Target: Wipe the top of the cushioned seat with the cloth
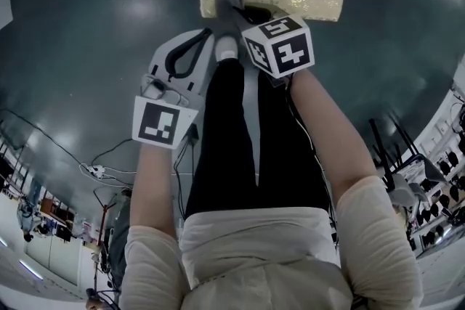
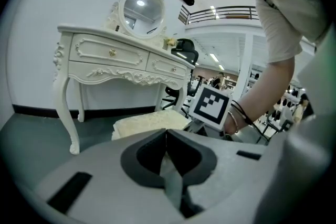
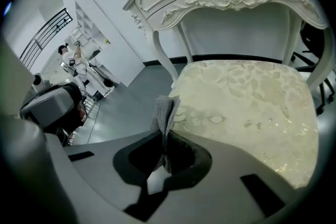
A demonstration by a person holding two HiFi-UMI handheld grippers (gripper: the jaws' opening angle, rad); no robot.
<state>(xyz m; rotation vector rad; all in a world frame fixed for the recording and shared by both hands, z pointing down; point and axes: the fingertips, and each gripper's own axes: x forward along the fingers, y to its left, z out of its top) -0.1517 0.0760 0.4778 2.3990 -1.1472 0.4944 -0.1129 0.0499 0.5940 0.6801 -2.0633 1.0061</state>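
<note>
Seen from the right gripper view, the right gripper (image 3: pixel 164 139) is clamped on a grey cloth (image 3: pixel 166 108), its fold standing up in front of the near edge of the cushioned seat (image 3: pixel 247 107). The left gripper (image 2: pixel 167 136) has its jaws pressed together on nothing, and the head view places it over the floor (image 1: pixel 87 47). Only the left gripper view shows the round mirror (image 2: pixel 140 8) atop the white dressing table (image 2: pixel 115 55) beyond the seat.

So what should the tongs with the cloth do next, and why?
Probably lower the right tongs until the cloth meets the cushioned seat: the cloth is already pinched and sits over the seat's near edge.
</note>
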